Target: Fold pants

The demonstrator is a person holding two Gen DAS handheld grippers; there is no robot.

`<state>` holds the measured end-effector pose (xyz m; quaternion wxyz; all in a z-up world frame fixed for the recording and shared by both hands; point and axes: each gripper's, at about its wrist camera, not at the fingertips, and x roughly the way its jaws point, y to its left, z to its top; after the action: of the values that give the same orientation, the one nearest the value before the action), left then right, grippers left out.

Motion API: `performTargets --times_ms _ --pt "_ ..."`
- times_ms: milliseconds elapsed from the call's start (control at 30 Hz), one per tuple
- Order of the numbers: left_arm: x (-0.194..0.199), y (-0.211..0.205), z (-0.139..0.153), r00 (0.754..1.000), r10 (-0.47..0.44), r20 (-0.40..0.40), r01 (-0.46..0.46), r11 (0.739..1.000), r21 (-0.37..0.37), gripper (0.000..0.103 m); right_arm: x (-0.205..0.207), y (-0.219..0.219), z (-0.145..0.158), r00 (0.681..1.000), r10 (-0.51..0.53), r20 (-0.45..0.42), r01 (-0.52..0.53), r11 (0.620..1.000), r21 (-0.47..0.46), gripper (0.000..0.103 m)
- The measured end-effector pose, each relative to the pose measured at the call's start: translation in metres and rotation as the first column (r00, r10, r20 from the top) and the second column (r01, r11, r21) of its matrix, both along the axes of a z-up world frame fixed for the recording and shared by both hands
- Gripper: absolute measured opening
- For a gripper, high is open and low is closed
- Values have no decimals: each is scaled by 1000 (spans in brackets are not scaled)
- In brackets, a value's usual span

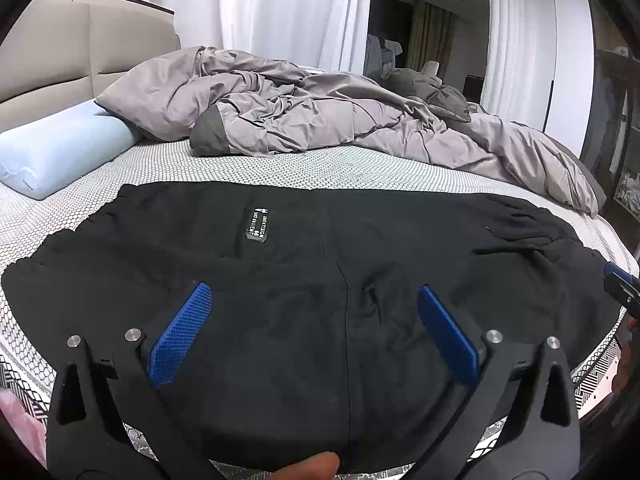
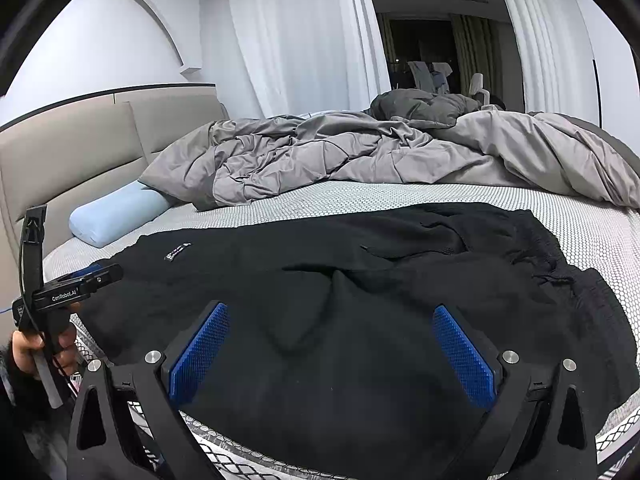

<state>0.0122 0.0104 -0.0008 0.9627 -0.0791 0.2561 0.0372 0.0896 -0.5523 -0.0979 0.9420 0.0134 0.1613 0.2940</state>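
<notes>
Black pants lie spread across the near part of the bed, with a small white-lettered label on top; they also show in the right wrist view, with wrinkled folds at the right. My left gripper is open and empty, hovering over the pants near the bed's front edge. My right gripper is open and empty above the pants too. The left gripper's body shows at the left of the right wrist view, and the right gripper's tip at the right edge of the left wrist view.
A crumpled grey duvet fills the far half of the mattress. A light blue pillow lies at the left by the beige headboard. White curtains hang behind.
</notes>
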Motion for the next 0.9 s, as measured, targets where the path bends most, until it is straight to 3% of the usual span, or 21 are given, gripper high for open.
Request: performTargets --times_ms 900 --pt "0 1 0 1000 2 -3 -2 1000 5 102 2 2 -4 1000 -5 2 5 1000 -12 103"
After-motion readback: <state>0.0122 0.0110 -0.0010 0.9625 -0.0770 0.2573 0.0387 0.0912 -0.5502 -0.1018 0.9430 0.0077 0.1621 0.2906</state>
